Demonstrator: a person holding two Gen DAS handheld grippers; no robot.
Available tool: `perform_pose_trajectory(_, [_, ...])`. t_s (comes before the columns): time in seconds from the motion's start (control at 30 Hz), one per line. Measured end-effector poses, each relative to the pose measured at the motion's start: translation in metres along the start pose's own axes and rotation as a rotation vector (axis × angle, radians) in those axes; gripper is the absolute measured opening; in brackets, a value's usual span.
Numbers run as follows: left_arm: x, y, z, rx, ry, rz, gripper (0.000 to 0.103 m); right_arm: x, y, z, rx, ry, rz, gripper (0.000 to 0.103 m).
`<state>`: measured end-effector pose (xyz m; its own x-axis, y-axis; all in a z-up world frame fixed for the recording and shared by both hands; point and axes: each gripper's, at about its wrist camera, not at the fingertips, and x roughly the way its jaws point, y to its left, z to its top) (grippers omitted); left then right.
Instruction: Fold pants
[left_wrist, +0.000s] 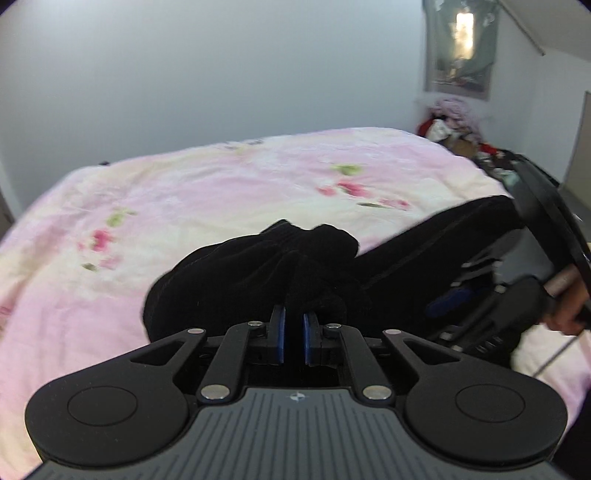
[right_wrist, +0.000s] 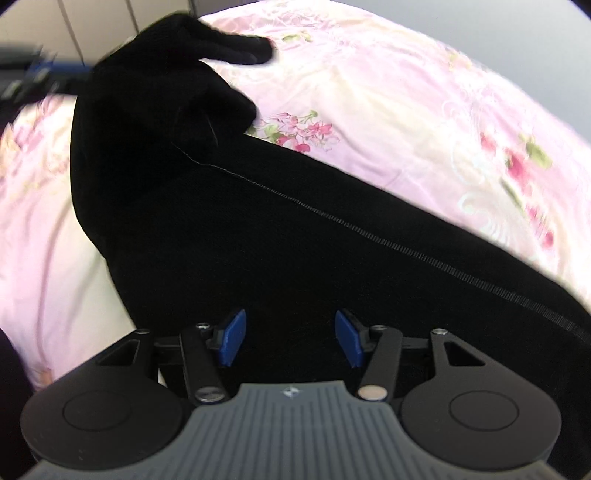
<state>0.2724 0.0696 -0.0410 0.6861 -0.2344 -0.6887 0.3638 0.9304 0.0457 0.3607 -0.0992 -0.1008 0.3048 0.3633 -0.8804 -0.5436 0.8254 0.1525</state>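
Note:
Black pants lie across a pink floral bedspread. My left gripper is shut on a bunched end of the pants, and the cloth rises in folds just ahead of its blue pads. In the right wrist view that gripper shows blurred at the upper left, lifting the bunched end. The pants stretch as a long dark band with a stitched seam. My right gripper hovers over the band with its jaws apart and pressing on nothing. It also appears in the left wrist view, held by a hand.
The bedspread covers the whole bed around the pants. A white wall stands behind the bed. A pile of clothes and clutter sits at the far right corner beneath a hanging picture.

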Motion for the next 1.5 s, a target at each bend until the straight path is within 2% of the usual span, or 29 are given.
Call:
perform_pose_trajectory(0.07, [0.011, -0.013, -0.014, 0.013, 0.012, -0.050, 0.010, 0.002, -0.012, -0.007, 0.126, -0.001, 0.084, 0.051])
perform_pose_trajectory(0.13, [0.029, -0.025, -0.030, 0.027, 0.064, -0.091, 0.010, 0.009, -0.019, -0.013, 0.201, 0.021, 0.093, 0.051])
perform_pose_trajectory(0.23, [0.058, -0.046, -0.057, 0.115, 0.156, -0.082, 0.010, 0.018, -0.023, -0.022, 0.214, 0.042, 0.055, 0.051])
perform_pose_trajectory(0.33, [0.080, -0.043, -0.075, 0.134, 0.241, -0.070, 0.010, 0.020, -0.030, -0.031, 0.295, 0.032, 0.099, 0.051])
perform_pose_trajectory(0.4, [0.082, -0.033, -0.080, 0.094, 0.249, -0.076, 0.010, 0.018, -0.031, -0.037, 0.368, 0.012, 0.147, 0.051])
perform_pose_trajectory(0.47, [0.078, -0.018, -0.081, 0.001, 0.231, -0.104, 0.010, 0.015, -0.031, -0.042, 0.435, -0.014, 0.207, 0.051])
perform_pose_trajectory(0.53, [0.077, -0.006, -0.083, -0.070, 0.230, -0.122, 0.010, 0.015, -0.031, -0.047, 0.520, -0.042, 0.266, 0.059])
perform_pose_trajectory(0.57, [0.078, -0.004, -0.086, -0.070, 0.235, -0.118, 0.010, 0.017, -0.032, -0.051, 0.572, -0.059, 0.295, 0.069])
perform_pose_trajectory(0.6, [0.079, -0.005, -0.089, -0.044, 0.247, -0.108, 0.010, 0.020, -0.032, -0.053, 0.614, -0.071, 0.322, 0.074])
perform_pose_trajectory(0.67, [0.085, -0.016, -0.096, 0.051, 0.283, -0.080, 0.010, 0.029, -0.033, -0.055, 0.699, -0.092, 0.388, 0.074])
perform_pose_trajectory(0.77, [0.091, -0.022, -0.102, 0.109, 0.326, -0.070, 0.010, 0.049, -0.030, -0.050, 0.794, -0.100, 0.446, 0.074])
perform_pose_trajectory(0.9, [0.091, -0.015, -0.102, 0.099, 0.331, -0.086, 0.009, 0.081, -0.016, -0.049, 0.863, -0.070, 0.484, 0.072])
perform_pose_trajectory(1.03, [0.095, -0.010, -0.105, 0.062, 0.324, -0.112, 0.010, 0.100, -0.013, -0.052, 0.913, -0.112, 0.490, 0.071])
perform_pose_trajectory(1.07, [0.095, -0.008, -0.106, 0.053, 0.320, -0.115, 0.010, 0.104, -0.013, -0.053, 0.931, -0.126, 0.491, 0.067])
perform_pose_trajectory(1.1, [0.096, -0.007, -0.106, 0.042, 0.317, -0.116, 0.010, 0.108, -0.011, -0.053, 0.944, -0.133, 0.490, 0.057])
perform_pose_trajectory(1.2, [0.094, -0.001, -0.105, -0.003, 0.310, -0.127, 0.010, 0.113, -0.001, -0.054, 0.948, -0.141, 0.464, 0.039])
perform_pose_trajectory(1.23, [0.092, 0.001, -0.105, -0.015, 0.301, -0.132, 0.013, 0.108, 0.002, -0.050, 0.926, -0.142, 0.448, 0.037])
perform_pose_trajectory(1.3, [0.083, 0.006, -0.107, -0.027, 0.280, -0.137, 0.019, 0.091, 0.019, -0.031, 0.826, -0.161, 0.383, 0.024])
perform_pose_trajectory(1.37, [0.068, 0.013, -0.107, -0.044, 0.255, -0.158, 0.025, 0.068, 0.033, -0.013, 0.725, -0.194, 0.349, 0.018])
perform_pose_trajectory(1.43, [0.050, 0.023, -0.104, -0.073, 0.215, -0.166, 0.036, 0.045, 0.045, 0.011, 0.637, -0.238, 0.324, 0.015])
perform_pose_trajectory(1.5, [0.029, 0.036, -0.099, -0.104, 0.169, -0.165, 0.041, 0.018, 0.054, 0.037, 0.541, -0.284, 0.302, 0.014])
